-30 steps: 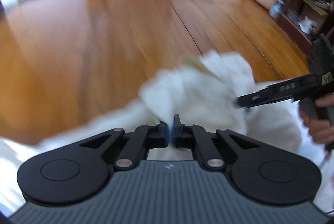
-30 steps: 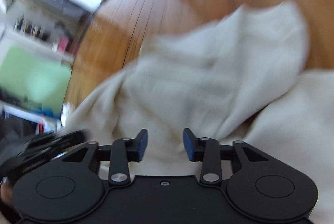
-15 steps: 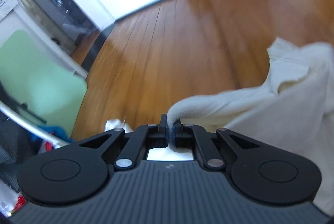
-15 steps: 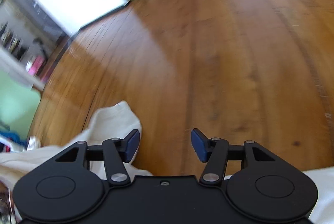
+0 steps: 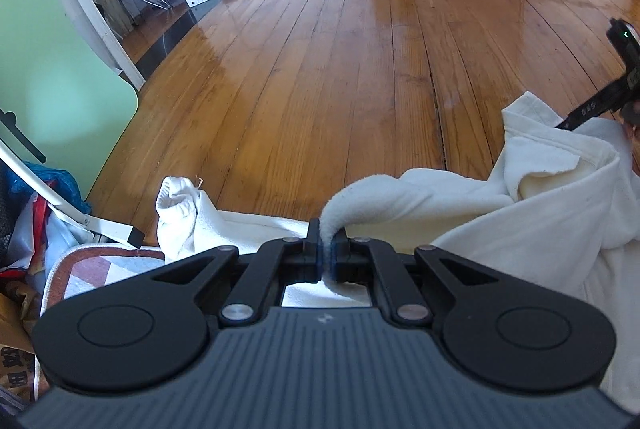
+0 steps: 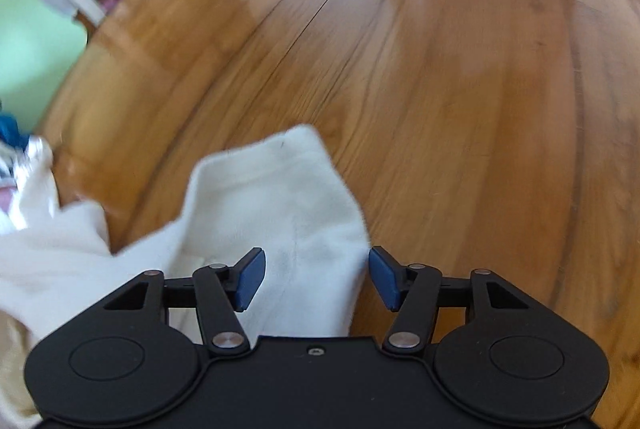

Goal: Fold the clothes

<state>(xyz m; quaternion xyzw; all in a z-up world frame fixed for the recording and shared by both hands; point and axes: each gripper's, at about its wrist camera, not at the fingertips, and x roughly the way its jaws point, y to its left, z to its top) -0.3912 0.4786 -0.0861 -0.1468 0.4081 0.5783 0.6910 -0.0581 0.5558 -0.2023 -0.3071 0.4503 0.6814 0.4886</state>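
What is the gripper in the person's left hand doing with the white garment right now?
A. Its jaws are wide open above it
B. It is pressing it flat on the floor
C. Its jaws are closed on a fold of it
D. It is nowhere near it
C: the left gripper has its jaws shut, with a fold of the white garment pinched between them.

left gripper (image 5: 327,256): your jaws are pinched tight together, with a fold of the white garment (image 5: 500,213) clamped between the blue pads.
right gripper (image 6: 316,279): jaws spread wide, blue pads well apart, gripping nothing; it sits low with the cloth under the gap.
right gripper from the left camera: only a dark bit shows at the far right edge, angled down.
your hand: barely visible at that same edge, too cut off to tell much.
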